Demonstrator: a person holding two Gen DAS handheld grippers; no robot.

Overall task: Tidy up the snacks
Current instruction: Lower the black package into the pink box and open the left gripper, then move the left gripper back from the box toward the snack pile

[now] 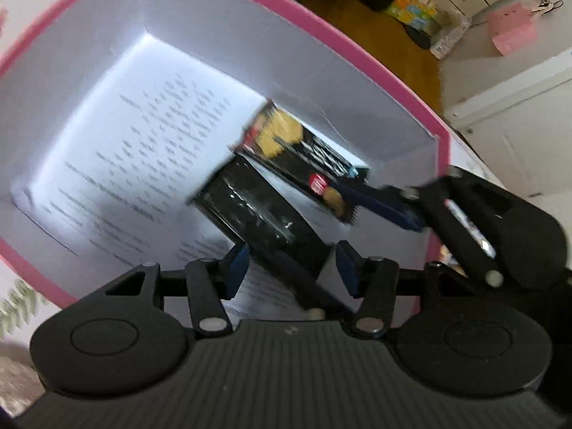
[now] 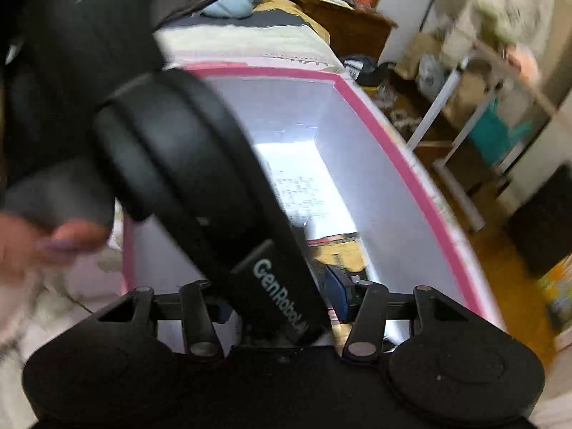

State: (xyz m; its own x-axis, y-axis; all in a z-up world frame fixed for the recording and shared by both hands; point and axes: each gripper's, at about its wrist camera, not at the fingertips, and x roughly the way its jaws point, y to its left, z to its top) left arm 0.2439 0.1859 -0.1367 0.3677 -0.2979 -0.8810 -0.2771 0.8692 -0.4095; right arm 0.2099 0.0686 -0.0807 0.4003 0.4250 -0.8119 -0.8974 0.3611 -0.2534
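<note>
Both grippers are down inside the box (image 1: 286, 53), pointing steeply at its floor, which fits dropping snacks in rather than fetching them out. The left gripper (image 1: 291, 264) stands with its jaws apart around a dark pack (image 1: 257, 221); there is a sliver of white between the pack and the right-hand pad, so I judge it let go, lying on the printed paper (image 1: 143, 143) that lines the bottom. Over by the far wall, the right gripper (image 1: 357, 200) pinches the near end of the cracker pack (image 1: 304, 150), keeping it slanted along the wall, probably to tuck it in beside the dark one. All of that comes from the left wrist view. The right wrist view is mostly blocked by the left gripper's black body crossing in front, with just a scrap of yellow wrapper past one blue pad; what it adds is the person's hand (image 2: 21, 246) at the left edge and the cluttered room beyond the pink rim.
</note>
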